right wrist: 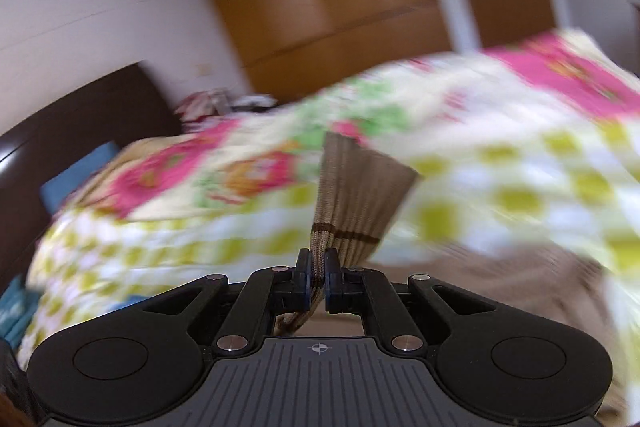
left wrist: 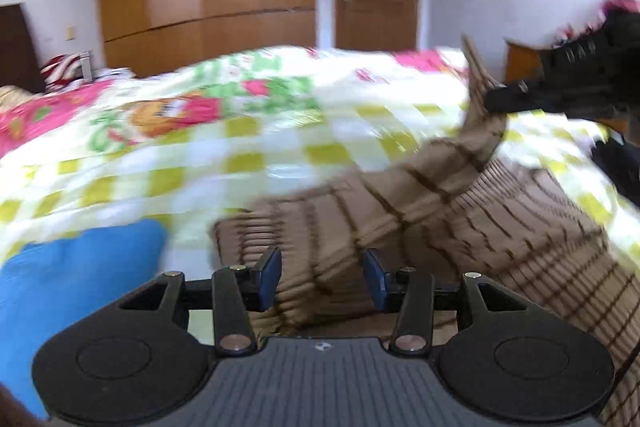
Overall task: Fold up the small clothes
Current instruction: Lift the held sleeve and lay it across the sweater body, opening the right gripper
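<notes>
Two grippers work: the right gripper [right wrist: 317, 281] pinches a brown striped knitted garment [left wrist: 420, 211], lifted; the left gripper [left wrist: 322, 277] hovers wide over it.

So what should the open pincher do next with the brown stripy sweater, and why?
Probably close the left gripper on the brown striped sweater. Its jaws stand open with a fold of knit between them, while the right gripper already pinches a raised corner. Holding both ends should let the sweater be folded over the checked bedspread.
</notes>
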`<state>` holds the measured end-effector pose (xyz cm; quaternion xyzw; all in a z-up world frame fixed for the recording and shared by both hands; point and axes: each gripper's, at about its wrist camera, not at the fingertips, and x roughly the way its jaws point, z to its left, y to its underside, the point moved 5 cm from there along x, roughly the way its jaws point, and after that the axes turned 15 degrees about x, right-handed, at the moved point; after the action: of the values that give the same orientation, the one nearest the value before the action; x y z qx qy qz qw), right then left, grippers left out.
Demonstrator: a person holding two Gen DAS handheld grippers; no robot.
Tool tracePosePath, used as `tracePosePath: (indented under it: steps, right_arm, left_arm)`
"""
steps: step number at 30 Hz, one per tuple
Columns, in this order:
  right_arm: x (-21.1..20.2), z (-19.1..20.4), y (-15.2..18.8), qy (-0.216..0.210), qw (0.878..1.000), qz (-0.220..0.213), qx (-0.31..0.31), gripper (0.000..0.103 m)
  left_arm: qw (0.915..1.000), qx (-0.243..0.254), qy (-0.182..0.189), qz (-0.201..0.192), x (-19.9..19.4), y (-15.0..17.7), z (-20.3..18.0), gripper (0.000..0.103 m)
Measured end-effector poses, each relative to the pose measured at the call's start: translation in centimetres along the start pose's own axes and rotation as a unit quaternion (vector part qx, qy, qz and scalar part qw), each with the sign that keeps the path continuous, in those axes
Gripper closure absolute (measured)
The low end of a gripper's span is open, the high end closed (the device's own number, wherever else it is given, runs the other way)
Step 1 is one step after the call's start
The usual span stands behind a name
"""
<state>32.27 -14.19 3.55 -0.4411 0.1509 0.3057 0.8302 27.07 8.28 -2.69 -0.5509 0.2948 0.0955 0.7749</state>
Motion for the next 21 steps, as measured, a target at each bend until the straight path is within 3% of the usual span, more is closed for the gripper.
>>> tracePosePath:
  steps: [2,5,6,12,17,20,21]
  right_arm:
    - [1.0,-3.9,1.0,0.032,0.999,0.019,0.014,0.098]
    - [2.4,-7.3,2.6,0.039,0.997,0.047,0.048,0.097]
    - [2.5,-7.8,2.8,0.035,0.996,0.049,0.058,0.090]
    - [2.1,-9.5,2.3,0.030,0.995,0.038,0.086,0.083]
    - [2.3,-11.1,1.1,0.024,0.989,0.038,0.139,0.071]
    - [3.3,-11.4,0.4,0.024,0.986,0.037,0.162,0.072]
    - [3.7,-11.3,0.2,0.030,0.985,0.038,0.168,0.082]
  left_arm:
    - [0.9993,0.026,0.012,0.025,1.7,0.0,-1.7,0.044]
    - [0.9967,0.059,0.016,0.053,3.1,0.3,-3.7,0.044]
    - [0.9960,0.067,0.014,0.056,3.4,0.2,-4.2,0.044]
    - [0.9919,0.104,0.005,0.073,3.3,-0.4,-5.4,0.044]
    - [0.9938,0.098,0.009,0.052,3.0,-1.1,-5.5,0.044]
    - [0.9940,0.095,0.012,0.052,3.5,-1.0,-5.5,0.044]
    - [0.9940,0.095,0.012,0.054,3.6,-1.0,-5.5,0.044]
